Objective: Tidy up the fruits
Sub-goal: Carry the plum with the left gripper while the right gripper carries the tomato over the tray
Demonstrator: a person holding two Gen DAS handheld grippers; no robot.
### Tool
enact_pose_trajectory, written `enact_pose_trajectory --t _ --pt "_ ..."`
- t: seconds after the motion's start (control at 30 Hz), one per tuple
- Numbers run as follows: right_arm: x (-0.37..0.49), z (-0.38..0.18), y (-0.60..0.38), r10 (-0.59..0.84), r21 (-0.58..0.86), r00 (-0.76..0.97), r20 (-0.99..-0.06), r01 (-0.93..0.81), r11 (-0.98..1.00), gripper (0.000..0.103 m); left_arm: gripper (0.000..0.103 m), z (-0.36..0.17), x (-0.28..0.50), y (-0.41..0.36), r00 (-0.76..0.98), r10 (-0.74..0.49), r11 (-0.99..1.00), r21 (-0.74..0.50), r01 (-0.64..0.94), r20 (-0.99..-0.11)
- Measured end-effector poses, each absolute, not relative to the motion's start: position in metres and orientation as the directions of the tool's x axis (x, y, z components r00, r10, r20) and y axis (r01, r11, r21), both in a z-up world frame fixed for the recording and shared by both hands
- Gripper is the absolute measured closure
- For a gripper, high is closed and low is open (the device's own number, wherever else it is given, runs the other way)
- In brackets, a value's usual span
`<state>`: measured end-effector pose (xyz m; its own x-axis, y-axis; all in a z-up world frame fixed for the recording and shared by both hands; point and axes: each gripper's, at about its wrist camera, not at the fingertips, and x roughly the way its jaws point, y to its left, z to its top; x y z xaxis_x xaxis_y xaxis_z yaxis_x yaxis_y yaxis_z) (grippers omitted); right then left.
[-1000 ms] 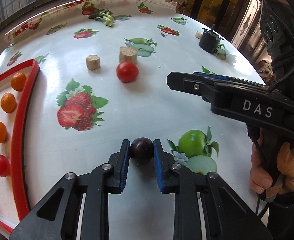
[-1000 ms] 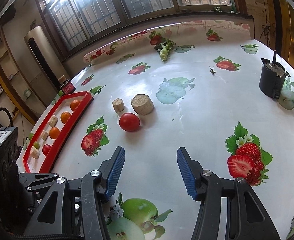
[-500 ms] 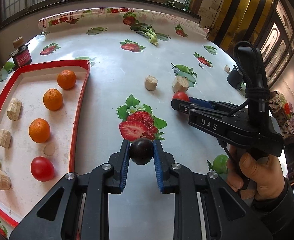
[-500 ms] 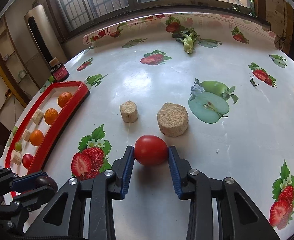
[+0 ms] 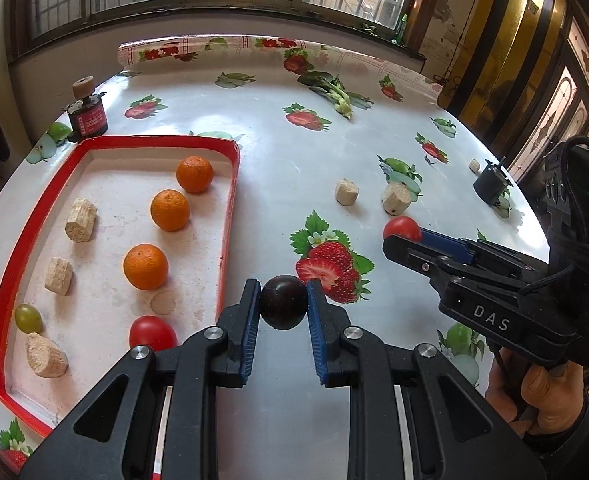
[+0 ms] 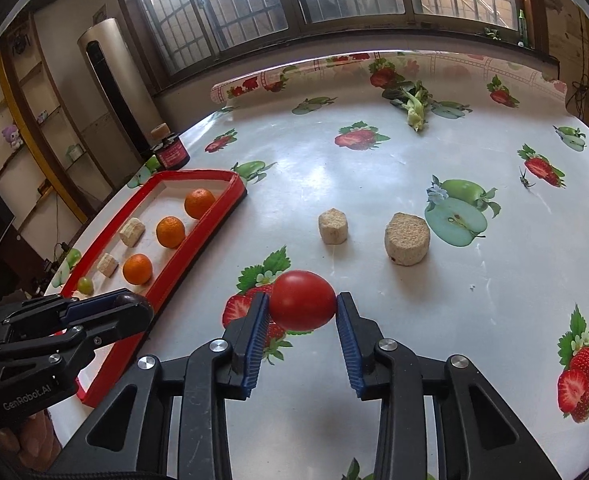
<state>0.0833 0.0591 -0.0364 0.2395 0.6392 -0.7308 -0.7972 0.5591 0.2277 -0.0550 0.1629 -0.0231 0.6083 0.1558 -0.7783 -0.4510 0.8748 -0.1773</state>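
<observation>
My left gripper [image 5: 283,305] is shut on a dark plum [image 5: 283,302], held just right of the red-rimmed tray [image 5: 230,200]. In the tray lie three oranges [image 5: 169,209], a red tomato [image 5: 150,332], a green grape [image 5: 27,318] and several beige cork-like chunks [image 5: 80,219]. My right gripper [image 6: 302,307] is shut on a red tomato [image 6: 303,299] above the tablecloth; in the left wrist view that tomato [image 5: 401,228] shows at the right gripper's tip. The left gripper [image 6: 106,307] appears at lower left of the right wrist view, beside the tray [image 6: 182,256].
Two beige chunks [image 6: 333,226] [image 6: 407,238] stand on the fruit-print tablecloth beyond the tomato. A dark jar [image 5: 87,117] sits behind the tray, a leafy green [image 6: 414,110] at the far side, and a black motor-like object [image 5: 491,186] at the right edge.
My right gripper closed on the red tomato and lifted it toward the left. My left gripper carried the plum left, bringing the tray into full view.
</observation>
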Motion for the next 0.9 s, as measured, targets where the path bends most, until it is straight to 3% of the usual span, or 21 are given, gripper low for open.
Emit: enact_pose_trajectory --t 0.9 --pt "0.013 -0.019 0.122 0.681 0.212 0.137 -0.719 -0.890 0.403 0.068 0.083 -0.020 -0.108 0.220 0.591 0.241 0.799 -0.188 -0.570 -0.770"
